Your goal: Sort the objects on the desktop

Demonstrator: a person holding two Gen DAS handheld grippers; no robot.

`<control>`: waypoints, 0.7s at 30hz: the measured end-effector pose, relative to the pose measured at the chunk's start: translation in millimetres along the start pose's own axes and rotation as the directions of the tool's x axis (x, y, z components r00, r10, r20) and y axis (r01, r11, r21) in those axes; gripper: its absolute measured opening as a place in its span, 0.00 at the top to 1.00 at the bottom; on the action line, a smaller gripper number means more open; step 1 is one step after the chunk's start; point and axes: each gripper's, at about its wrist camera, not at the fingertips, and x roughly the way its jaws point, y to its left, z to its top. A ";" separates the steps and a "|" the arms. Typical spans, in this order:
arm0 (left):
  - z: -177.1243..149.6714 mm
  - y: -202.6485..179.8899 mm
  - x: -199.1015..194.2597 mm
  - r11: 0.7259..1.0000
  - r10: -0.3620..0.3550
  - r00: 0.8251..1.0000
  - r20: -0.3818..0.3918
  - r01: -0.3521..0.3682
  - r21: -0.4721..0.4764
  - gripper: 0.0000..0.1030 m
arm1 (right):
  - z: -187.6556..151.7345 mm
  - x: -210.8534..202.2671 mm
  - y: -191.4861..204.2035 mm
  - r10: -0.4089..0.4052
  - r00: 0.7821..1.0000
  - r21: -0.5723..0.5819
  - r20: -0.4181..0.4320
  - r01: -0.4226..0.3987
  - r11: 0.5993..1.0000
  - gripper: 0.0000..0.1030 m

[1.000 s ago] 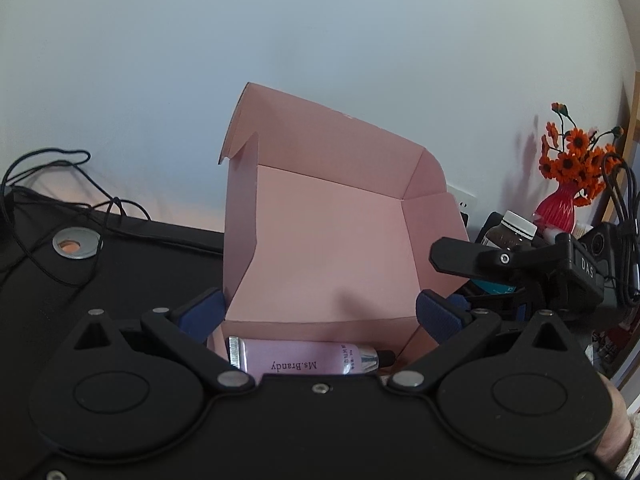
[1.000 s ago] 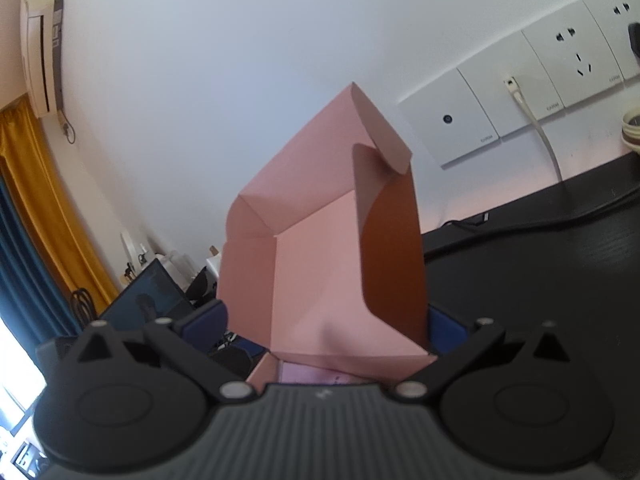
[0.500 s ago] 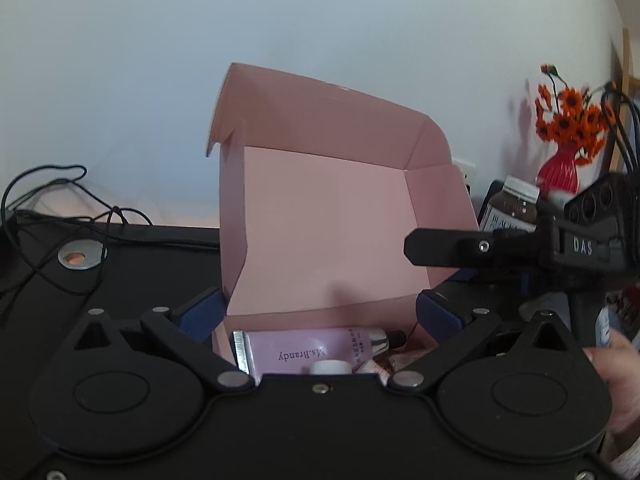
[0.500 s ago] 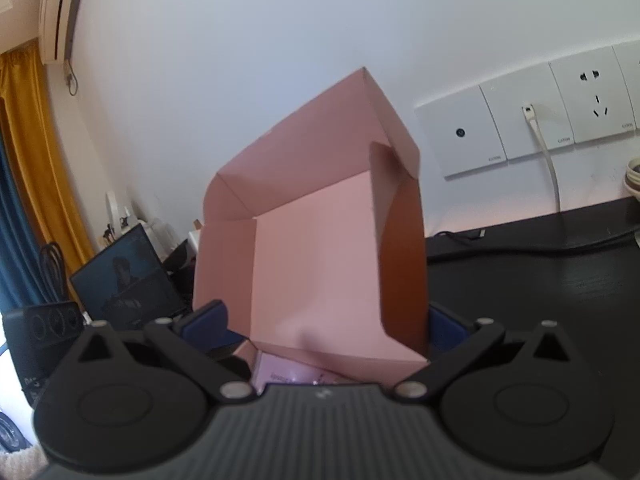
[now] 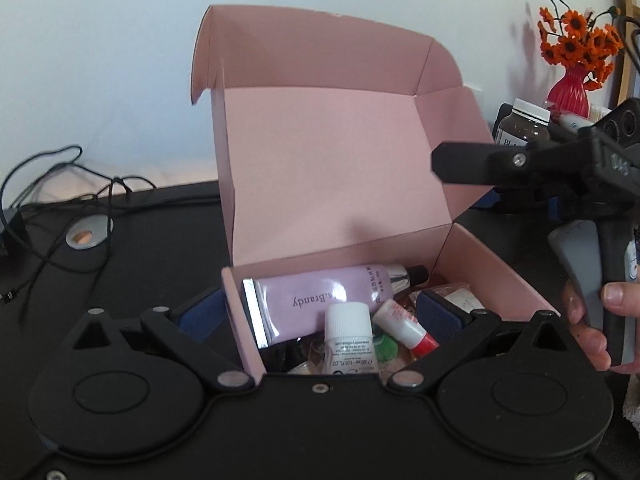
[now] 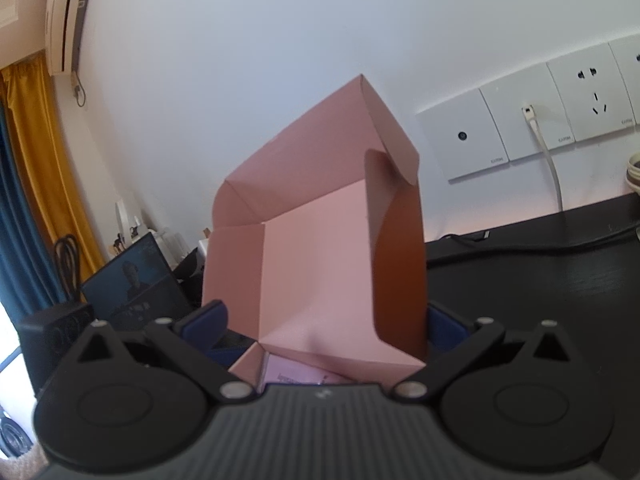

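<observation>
Both our grippers stand spread at the filled pink box.

Nearest, our left gripper [image 5: 320, 314] straddles the box's [image 5: 496, 276] left wall, one pad inside beside the lavender tube [image 5: 320, 298], white dropper bottle [image 5: 349, 338] and small red-capped tube [image 5: 404, 324]. Our right gripper [image 6: 322, 326], jaws apart, brackets the box's [image 6: 312, 280] corner, likely ready to fold down the raised lid [image 5: 324, 152], leaning toward the wall.

The pink box [image 5: 332, 168] is matt, smooth cardboard with creased folds. Inside it, the lilac tube [image 5: 320, 300] is glossy plastic with a shiny metallic crimped end, and the small white bottle [image 5: 349, 340] is smooth plastic. The black desk [image 6: 540, 280] beneath the box shows a faint wood grain. The gripper bodies are matt black plastic.
</observation>
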 end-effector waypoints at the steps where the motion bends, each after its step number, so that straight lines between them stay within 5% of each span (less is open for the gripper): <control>1: -0.2 1.7 1.7 1.000 -0.007 1.000 -0.011 0.007 -0.005 0.00 | 0.5 -1.7 -2.1 0.004 1.000 0.015 0.000 -0.004 1.000 0.01; 11: -0.8 5.4 5.0 1.000 -0.028 0.999 -0.031 0.028 -0.006 0.00 | 40.8 13.9 -24.2 0.032 0.991 0.116 -0.127 -0.018 0.993 0.01; 21: -0.8 3.1 4.0 1.000 -0.027 0.999 -0.019 0.027 0.000 0.00 | 70.5 76.9 -64.7 0.134 0.951 0.266 -0.278 -0.058 0.962 0.01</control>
